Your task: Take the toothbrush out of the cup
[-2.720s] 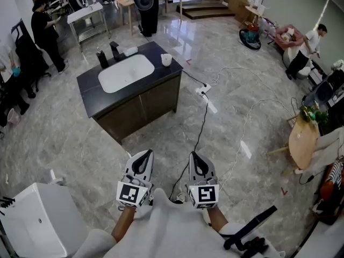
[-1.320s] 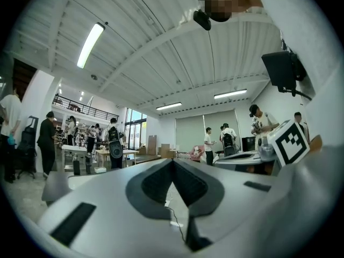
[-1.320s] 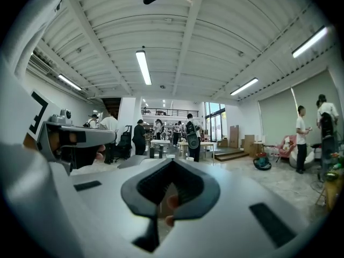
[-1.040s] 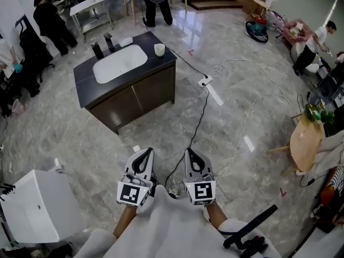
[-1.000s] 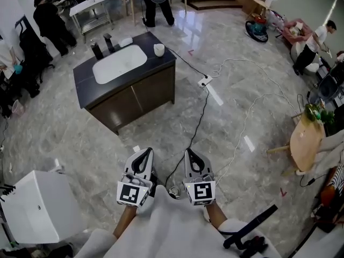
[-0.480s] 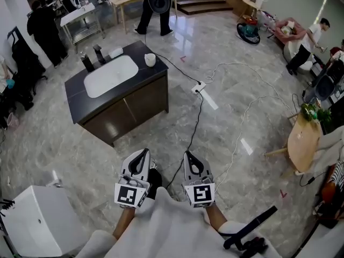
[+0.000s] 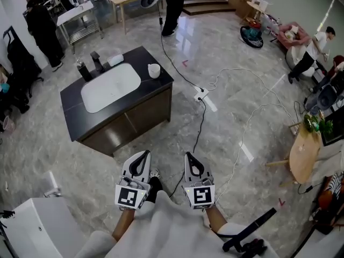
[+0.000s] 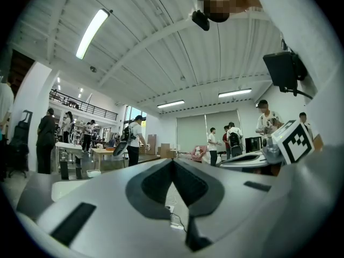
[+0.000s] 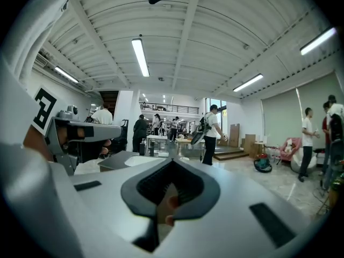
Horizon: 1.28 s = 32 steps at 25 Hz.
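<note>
A white cup [image 7: 154,70] stands at the right end of a black sink counter [image 7: 70,98] across the floor; no toothbrush can be made out in it from here. My left gripper [image 7: 142,157] and right gripper [image 7: 190,158] are held side by side low in the head view, well short of the cabinet and pointing toward it. Both are shut with nothing held. In the left gripper view the jaws [image 8: 172,161] meet at the tips, and so do those in the right gripper view [image 9: 172,161].
A white basin [image 7: 110,86], a dark faucet [image 7: 97,61] and a soap bottle [image 7: 81,69] share the counter. A black cable [image 7: 200,123] and a power strip [image 7: 202,94] lie on the floor ahead. A white appliance [image 7: 32,230] stands lower left, a wooden table [image 7: 303,149] at the right. People stand at the back.
The sink cabinet has come nearer and lower in the head view as I move toward it. A person at the far table has walked right. Both grippers keep their shut pose.
</note>
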Each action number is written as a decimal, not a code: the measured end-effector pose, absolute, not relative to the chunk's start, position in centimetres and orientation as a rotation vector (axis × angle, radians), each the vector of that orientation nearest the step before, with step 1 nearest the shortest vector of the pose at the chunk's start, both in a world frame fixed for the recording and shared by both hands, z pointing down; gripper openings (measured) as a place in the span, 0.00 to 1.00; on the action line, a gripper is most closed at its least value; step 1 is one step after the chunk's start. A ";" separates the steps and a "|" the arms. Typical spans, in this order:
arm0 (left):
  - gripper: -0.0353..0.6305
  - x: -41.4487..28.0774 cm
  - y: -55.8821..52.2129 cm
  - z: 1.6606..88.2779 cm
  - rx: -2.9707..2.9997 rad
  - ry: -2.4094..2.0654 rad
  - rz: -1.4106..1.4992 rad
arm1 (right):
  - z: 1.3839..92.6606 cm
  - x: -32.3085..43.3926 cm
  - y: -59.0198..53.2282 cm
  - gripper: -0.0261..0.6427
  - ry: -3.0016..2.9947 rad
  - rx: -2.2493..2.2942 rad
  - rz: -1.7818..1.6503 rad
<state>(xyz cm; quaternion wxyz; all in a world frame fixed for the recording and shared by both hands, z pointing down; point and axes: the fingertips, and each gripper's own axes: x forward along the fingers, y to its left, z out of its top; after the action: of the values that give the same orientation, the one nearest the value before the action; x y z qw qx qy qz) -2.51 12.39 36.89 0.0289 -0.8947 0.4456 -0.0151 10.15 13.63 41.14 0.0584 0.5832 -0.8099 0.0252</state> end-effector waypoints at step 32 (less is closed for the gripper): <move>0.05 -10.0 -8.3 35.7 -2.845 1.380 0.095 | 41.0 2.5 -5.8 0.05 -2.369 1.767 0.063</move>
<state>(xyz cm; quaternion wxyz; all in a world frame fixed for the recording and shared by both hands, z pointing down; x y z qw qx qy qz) -10.00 -8.30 35.67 -0.0108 -0.8992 0.4363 0.0302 2.46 -5.82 41.01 0.0924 0.5952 -0.7979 0.0213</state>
